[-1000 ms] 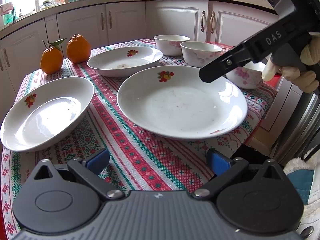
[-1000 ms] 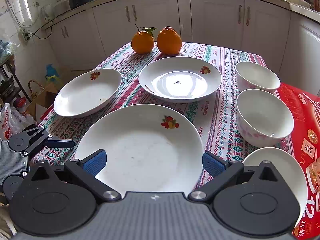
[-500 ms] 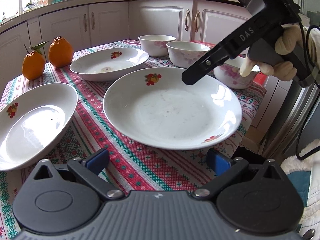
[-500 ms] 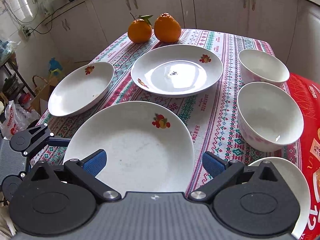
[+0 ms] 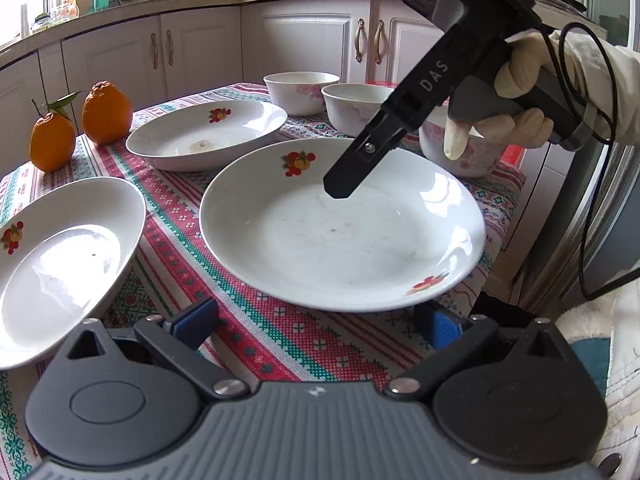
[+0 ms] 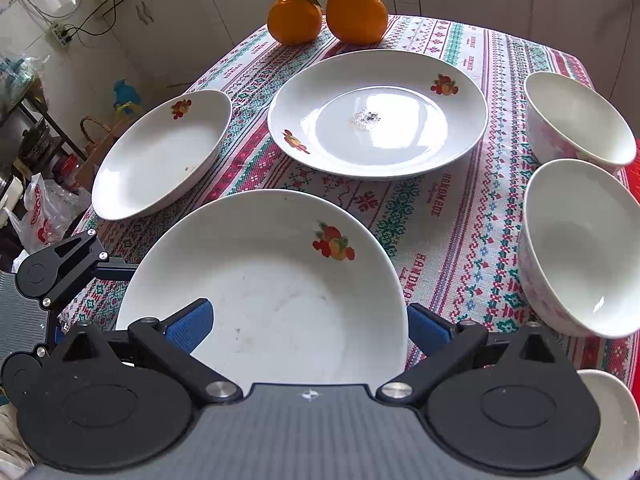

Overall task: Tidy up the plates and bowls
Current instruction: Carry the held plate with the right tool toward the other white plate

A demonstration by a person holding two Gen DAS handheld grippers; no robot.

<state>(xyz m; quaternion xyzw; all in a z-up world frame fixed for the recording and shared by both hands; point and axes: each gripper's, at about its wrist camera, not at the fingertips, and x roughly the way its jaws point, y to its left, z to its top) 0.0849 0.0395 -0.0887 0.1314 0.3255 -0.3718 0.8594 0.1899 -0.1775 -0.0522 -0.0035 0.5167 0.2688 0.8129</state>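
A large white plate (image 5: 340, 240) with a fruit motif lies on the patterned tablecloth near the table edge. My left gripper (image 5: 318, 322) is open just short of its near rim, touching nothing. My right gripper (image 6: 308, 326) is open low over the same plate (image 6: 272, 272), with nothing between its pads; in the left wrist view its finger (image 5: 344, 184) points down into the plate. Two more fruit plates lie at the far middle (image 6: 376, 120) and the left (image 6: 160, 156). Three floral bowls (image 6: 576, 120) (image 6: 580, 248) (image 6: 612, 420) line the right side.
Two oranges (image 6: 324, 16) sit at the far end of the table. A gloved hand (image 5: 516, 116) holds the right gripper. White cabinets (image 5: 200, 52) ring the table. Bags and a basket (image 6: 96, 136) stand on the floor to the left.
The right gripper has dropped and moved forward over the large plate. The left gripper has closed in on that plate's near rim. No dish has moved.
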